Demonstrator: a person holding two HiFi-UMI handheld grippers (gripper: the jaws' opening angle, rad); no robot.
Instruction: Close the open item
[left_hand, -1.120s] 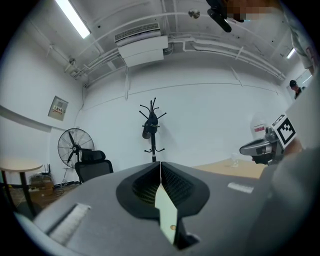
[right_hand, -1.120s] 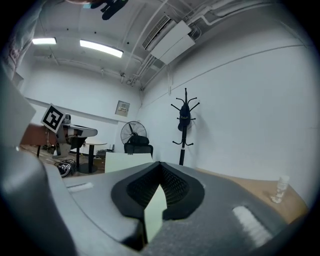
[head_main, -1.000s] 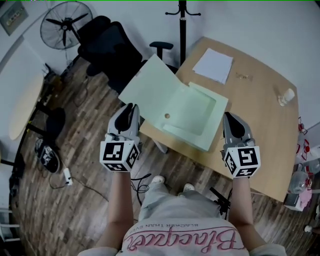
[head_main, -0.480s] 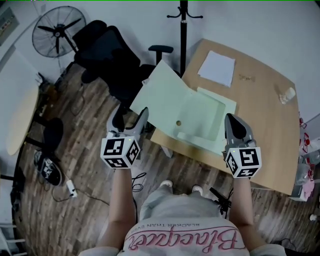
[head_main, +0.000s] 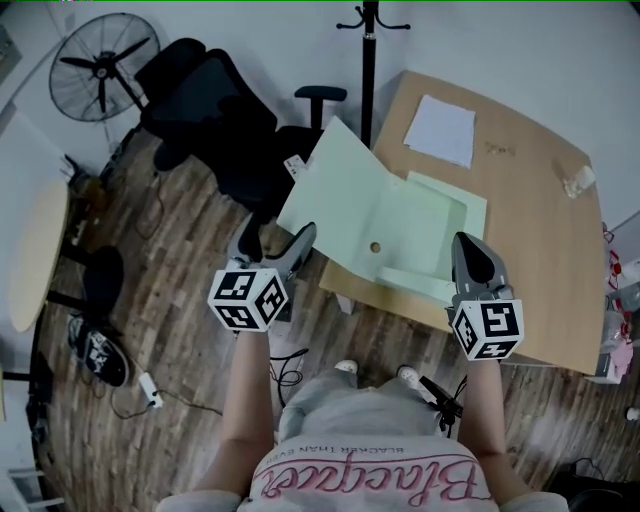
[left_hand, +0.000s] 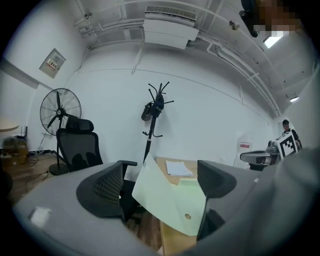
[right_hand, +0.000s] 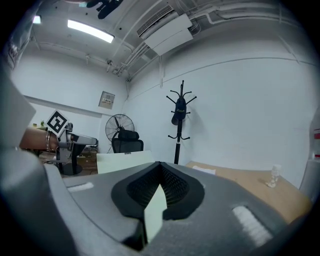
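Pale green, the open folder (head_main: 400, 225) lies at the near-left corner of the wooden tabletop (head_main: 530, 220), its left flap tilted up and reaching out past the tabletop's edge over the floor. The left hand-held gripper (head_main: 275, 245) sits just short of the flap, jaws opening wide and pressing on nothing, while the right hand-held gripper (head_main: 472, 258) is clamped on the folder's near right edge. A black office chair (head_main: 215, 110) and a coat stand (head_main: 367, 60) crowd the room beyond the flap, and 1 white sheet (head_main: 441, 130) lies farther back, apart from the folder.
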